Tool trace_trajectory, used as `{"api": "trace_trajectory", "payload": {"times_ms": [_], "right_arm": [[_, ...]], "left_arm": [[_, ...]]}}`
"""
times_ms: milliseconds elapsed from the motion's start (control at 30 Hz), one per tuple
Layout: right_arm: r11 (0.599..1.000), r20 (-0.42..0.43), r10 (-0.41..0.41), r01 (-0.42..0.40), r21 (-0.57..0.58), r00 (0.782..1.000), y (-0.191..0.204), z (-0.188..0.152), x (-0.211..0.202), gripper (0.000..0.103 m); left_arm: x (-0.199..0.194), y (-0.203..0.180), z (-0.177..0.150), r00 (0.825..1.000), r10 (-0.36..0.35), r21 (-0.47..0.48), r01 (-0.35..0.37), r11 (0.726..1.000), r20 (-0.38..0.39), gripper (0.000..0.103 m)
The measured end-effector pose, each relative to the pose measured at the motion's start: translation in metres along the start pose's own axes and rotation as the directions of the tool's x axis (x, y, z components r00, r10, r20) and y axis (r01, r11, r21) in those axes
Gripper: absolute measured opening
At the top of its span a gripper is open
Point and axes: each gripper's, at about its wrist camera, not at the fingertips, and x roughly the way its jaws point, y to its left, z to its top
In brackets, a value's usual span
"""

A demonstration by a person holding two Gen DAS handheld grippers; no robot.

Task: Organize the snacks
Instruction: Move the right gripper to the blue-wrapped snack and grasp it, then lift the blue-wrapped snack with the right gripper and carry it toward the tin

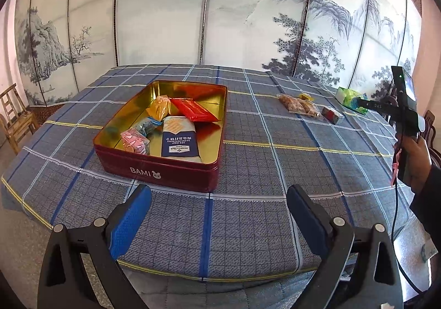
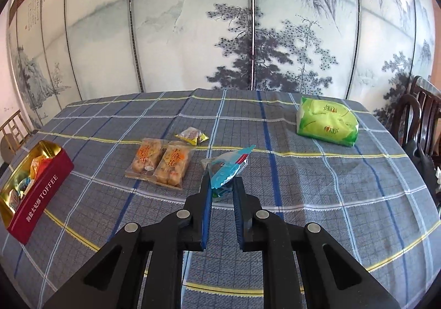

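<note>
Dark red tin (image 1: 162, 171) with gold inside, on a blue-grey checked tablecloth (image 1: 275, 171).

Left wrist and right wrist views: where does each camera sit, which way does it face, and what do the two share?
Left wrist: on the left gripper, jaws open and empty, looking down across the checked tablecloth at the red tin; the right hand shows at the far right edge.
Right wrist: on the right gripper, shut on a blue snack packet, facing the green pack.
Shared: the red tin, the clear cookie packets, the green pack, the painted screen.
</note>
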Motion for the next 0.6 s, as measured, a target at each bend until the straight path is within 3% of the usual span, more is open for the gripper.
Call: {"api": "trace_trajectory", "payload": {"times_ms": [300,367,600], "right_arm": [[0.999,0.046,-0.013,0.015,-0.036,0.999,0.011,0.02,-0.012,0.015],[0.999,0.051,-0.01,0.012,-0.041,0.999,0.015,0.024,-0.014,0.006],[0.998,0.057,-0.02,0.023,-0.063,0.998,0.025,0.034,-0.012,0.006]], "left_arm": [[-0.003,0.001,-0.006,1.0,0.004,-0.007,-0.004,1.0,-0.004,0.097],[-0.002,0.003,-0.007,1.0,0.006,-0.014,-0.006,1.0,-0.009,0.097],[-0.003,0.007,-0.009,1.0,0.004,-0.027,-0.004,1.0,-0.01,0.097]]}}
